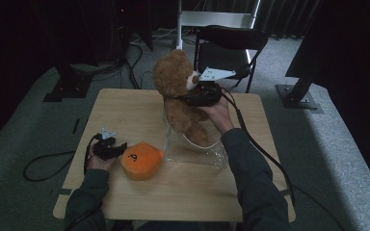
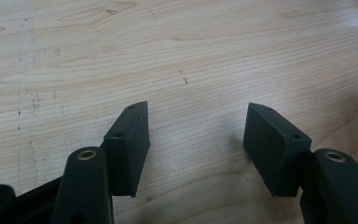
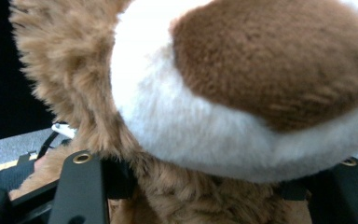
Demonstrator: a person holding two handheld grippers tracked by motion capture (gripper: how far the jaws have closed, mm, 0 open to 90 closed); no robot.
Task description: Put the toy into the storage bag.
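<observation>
Wooden bench [image 1: 125,110] carries all. Brown teddy bear [image 1: 178,91] upright, legs inside clear plastic bag [image 1: 192,149]. Right gripper [image 1: 195,96] jaws pinching bear at neck. Orange plush toy [image 1: 141,160] beside left gripper [image 2: 196,140], jaws spread over bare wood.

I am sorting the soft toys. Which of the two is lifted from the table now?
The brown teddy bear, gripped at its neck by the right gripper above the clear plastic bag. The orange plush toy lies on the table, untouched.
</observation>
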